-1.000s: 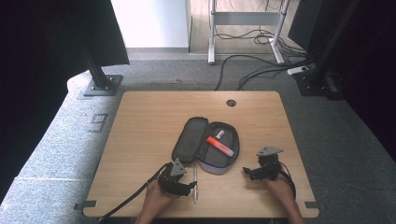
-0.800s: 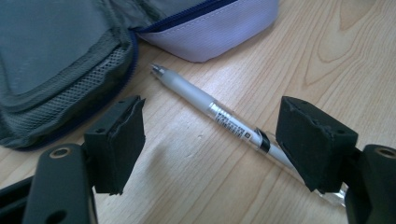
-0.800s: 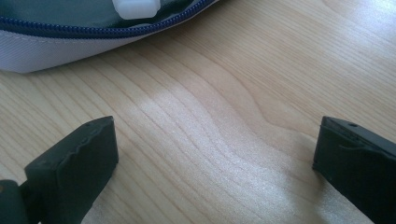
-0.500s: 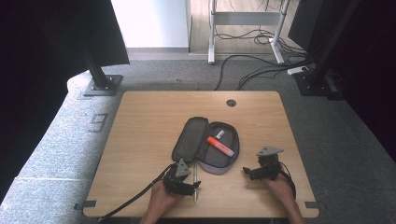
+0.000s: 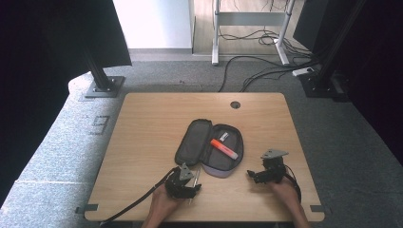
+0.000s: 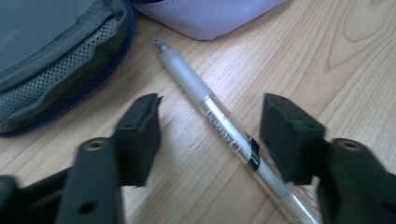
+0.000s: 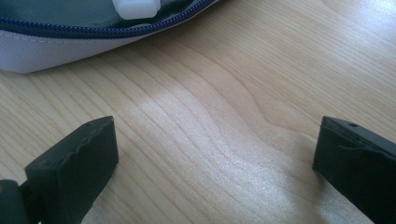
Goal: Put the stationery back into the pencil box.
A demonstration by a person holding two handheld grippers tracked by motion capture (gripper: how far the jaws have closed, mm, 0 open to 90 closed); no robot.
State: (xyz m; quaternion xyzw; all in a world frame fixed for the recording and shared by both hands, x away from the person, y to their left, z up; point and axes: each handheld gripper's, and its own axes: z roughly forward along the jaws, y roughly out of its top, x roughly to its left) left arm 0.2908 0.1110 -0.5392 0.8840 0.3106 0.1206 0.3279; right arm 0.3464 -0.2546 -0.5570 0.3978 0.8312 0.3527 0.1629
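Wood grain: pale surface (image 5: 142, 123) carries everything; the pen (image 6: 219, 123) lies flat on it, just beside the near edge of the open pencil case (image 5: 209, 149).
Step in hand: picking up the pen with the left claw (image 6: 210, 135), probably to put it in the case.
Doing it well: keep the pads level with the barrel and square across it, low enough to catch its middle, so it does not roll or pivot out.
Left claw: half apart, jaws have just been closing; the pen lies between them, not yet pinched.
Right claw (image 7: 215, 154): jaws wide apart over bare wood near the case, holding nothing.
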